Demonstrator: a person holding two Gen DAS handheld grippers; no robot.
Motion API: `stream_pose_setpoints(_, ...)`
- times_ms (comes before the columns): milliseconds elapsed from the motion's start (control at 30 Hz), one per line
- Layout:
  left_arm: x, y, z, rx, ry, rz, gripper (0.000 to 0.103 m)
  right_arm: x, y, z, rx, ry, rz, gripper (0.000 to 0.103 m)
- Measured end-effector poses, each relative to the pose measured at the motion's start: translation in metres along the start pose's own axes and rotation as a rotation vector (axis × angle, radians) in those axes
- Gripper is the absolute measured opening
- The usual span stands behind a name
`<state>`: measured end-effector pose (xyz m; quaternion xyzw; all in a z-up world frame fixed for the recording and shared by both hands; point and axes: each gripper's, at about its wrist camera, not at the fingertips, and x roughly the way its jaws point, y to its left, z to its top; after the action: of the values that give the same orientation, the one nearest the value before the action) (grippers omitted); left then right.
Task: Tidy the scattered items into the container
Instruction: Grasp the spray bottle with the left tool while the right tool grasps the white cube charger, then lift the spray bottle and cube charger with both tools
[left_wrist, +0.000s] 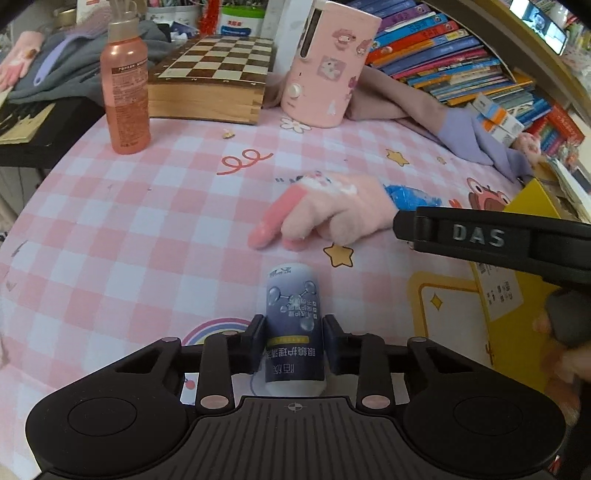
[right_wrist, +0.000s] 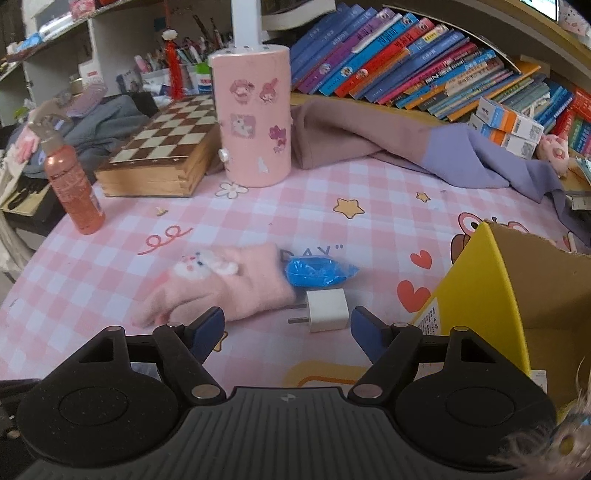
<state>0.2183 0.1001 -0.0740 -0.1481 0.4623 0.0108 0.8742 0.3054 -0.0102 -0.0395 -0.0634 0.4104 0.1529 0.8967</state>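
Left wrist view first. What does the left gripper (left_wrist: 294, 341) have?

— Its pads are pressed on both sides of a small dark blue bottle (left_wrist: 294, 325), which stands on the pink checked tablecloth (left_wrist: 110, 240) near the front edge. Firm grip.

— And the right gripper (right_wrist: 288, 328)?

— Jaws stand about half apart, nothing pressed between them. A white plug (right_wrist: 327, 310) lies on the cloth in line with the gap, just beyond the fingertips and nearer the right one.

— Other loose items?

— A pink glove (right_wrist: 218, 288) lies left of the plug, its cuff touching a blue wrapped packet (right_wrist: 317, 272) behind the plug.

— The container?

— A yellow cardboard box (right_wrist: 480, 295) sits at the right edge of the cloth, open, just beside the right gripper.
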Motion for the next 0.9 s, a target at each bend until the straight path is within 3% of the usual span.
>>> stream_pose_setpoints(567, 0.003, 0.014, 0.01, -0.028, 0.011, -0.038, 0.031, 0.055, -0.011, 0.006, 0.021, 0.108, -0.102, 0.053)
stream_pose_setpoints(633, 0.002, 0.016, 0.01, -0.036, 0.017, -0.041, 0.031, 0.056, -0.014, 0.006, 0.042, 0.101, -0.097, 0.052)
stream_pose_setpoints(700, 0.002, 0.017, 0.01, -0.044, 0.022, -0.045, 0.031, 0.057, -0.015, 0.007, 0.05, 0.091, -0.093, 0.041)
stream_pose_setpoints(900, -0.004, 0.02, 0.015, -0.063, 0.008, -0.055, 0.031, 0.044, -0.015, 0.008, 0.058, 0.047, -0.075, 0.041)
